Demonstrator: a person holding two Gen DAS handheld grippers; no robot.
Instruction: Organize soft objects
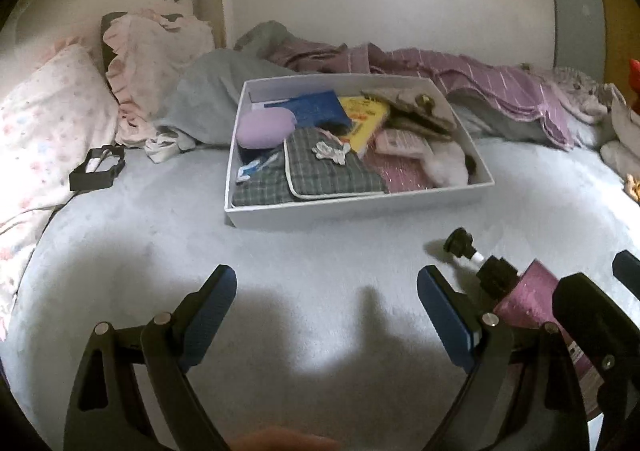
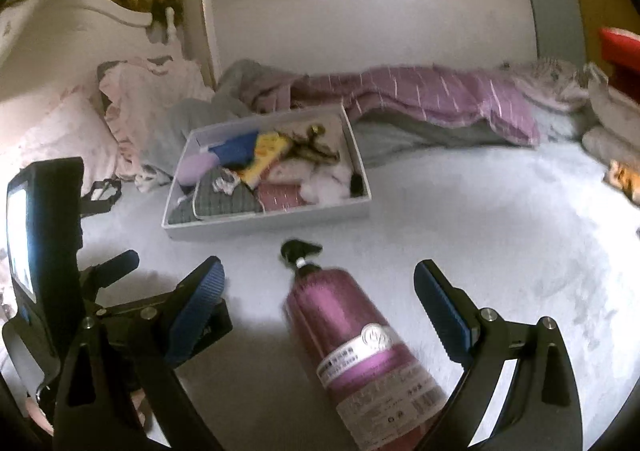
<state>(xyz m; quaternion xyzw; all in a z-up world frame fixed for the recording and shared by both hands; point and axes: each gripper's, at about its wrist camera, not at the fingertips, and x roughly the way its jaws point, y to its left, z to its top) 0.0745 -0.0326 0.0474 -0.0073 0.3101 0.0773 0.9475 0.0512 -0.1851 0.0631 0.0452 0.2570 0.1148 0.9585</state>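
Observation:
A white box (image 1: pixel 352 207) sits on the pale blue bed, also in the right wrist view (image 2: pixel 264 221). It holds a grey checked pouch (image 1: pixel 328 171), a lilac soft lump (image 1: pixel 264 127), a blue book (image 1: pixel 316 107), a yellow book (image 1: pixel 366 115) and pink and white cloth. A pink pump bottle (image 2: pixel 360 351) lies on the bed between my right gripper's open fingers, not gripped; it also shows in the left wrist view (image 1: pixel 528 295). My left gripper (image 1: pixel 326 315) is open and empty over bare sheet. My right gripper (image 2: pixel 318 303) is open.
Pink frilled pillows (image 1: pixel 148 63) and a floral pillow (image 1: pixel 48 123) lie at the left. A purple striped blanket (image 1: pixel 500 87) and grey cloth (image 1: pixel 208 99) are heaped behind the box against a white wardrobe. A black frame (image 1: pixel 98 167) lies left of the box.

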